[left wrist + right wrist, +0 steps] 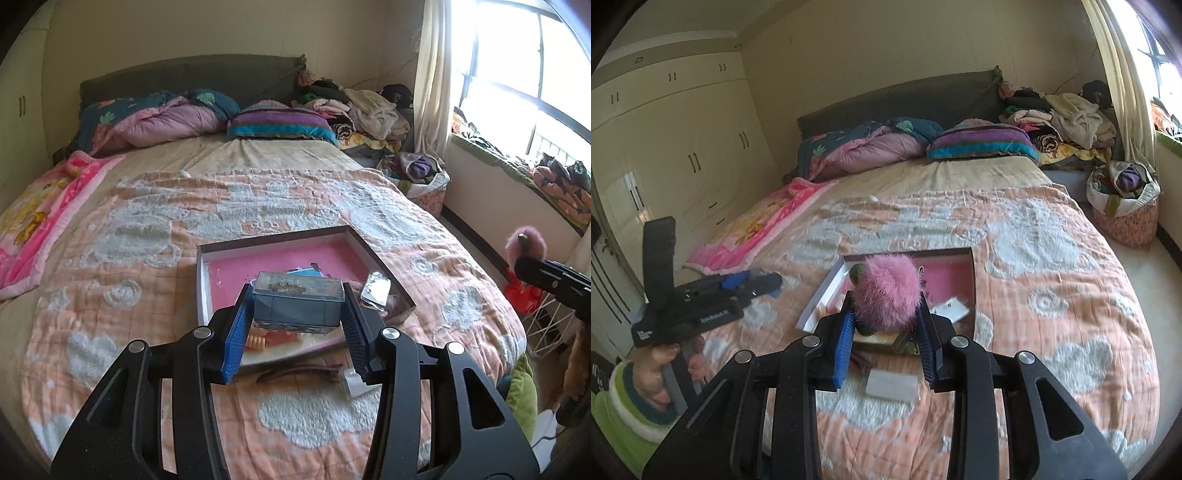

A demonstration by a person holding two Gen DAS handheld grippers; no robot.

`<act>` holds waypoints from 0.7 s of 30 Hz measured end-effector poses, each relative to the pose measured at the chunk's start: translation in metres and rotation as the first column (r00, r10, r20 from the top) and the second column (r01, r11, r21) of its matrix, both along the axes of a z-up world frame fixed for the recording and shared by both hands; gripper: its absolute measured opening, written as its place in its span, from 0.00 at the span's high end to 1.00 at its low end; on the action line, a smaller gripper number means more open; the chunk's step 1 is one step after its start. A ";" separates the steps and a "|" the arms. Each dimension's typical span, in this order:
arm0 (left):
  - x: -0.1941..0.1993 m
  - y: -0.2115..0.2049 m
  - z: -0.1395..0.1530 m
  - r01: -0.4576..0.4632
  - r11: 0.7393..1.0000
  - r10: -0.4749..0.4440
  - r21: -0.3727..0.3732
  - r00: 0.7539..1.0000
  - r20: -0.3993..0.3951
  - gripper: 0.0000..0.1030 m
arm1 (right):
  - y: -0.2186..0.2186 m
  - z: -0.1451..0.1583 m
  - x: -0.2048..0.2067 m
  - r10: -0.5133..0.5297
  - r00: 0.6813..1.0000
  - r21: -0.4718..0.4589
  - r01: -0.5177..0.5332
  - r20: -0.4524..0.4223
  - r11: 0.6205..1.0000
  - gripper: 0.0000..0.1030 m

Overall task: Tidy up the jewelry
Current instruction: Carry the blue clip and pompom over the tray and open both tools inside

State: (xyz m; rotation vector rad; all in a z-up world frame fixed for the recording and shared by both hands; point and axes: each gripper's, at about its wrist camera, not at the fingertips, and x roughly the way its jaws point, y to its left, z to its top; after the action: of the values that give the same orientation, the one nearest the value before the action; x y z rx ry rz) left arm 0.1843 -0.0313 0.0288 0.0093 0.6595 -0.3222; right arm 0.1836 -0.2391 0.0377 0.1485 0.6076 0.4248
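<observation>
Bedroom walls and cream wardrobes (665, 147) frame a wide bed (277, 155) spread with an orange quilt (221, 229) patterned in pale fluffy clouds, with pillows and heaped clothes along the dark headboard. On the quilt lies a shallow open box (214, 254) with a pink lining, holding small packets and oddments. Just in front of it, on the quilt, rests a small flat grey packet (892, 386).

Left gripper (299, 310), raised over the near edge of the box, has its jaws pinching a clear rectangular plastic case (297, 301) with a small dark piece of jewelry inside; the blue pads press against both ends. Right gripper (886, 325) has its jaws clamped on a fluffy pink pompom (886, 291), held over the box with a dark clasp at its side. A hand (661, 373) in a green-and-white striped sleeve grips the left tool's handle.
</observation>
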 end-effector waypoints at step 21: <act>0.068 -0.049 -0.044 0.067 0.996 -0.062 0.054 0.994 -0.090 0.63 | -0.014 -0.033 0.094 -0.064 0.993 -0.010 0.063 -0.101 0.998 0.71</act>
State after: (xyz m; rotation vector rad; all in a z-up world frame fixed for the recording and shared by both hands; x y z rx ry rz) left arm 0.2520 -0.0803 -0.0148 0.0710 0.7572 -0.3673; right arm 0.2776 -0.2535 0.0052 0.1828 0.7020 0.3548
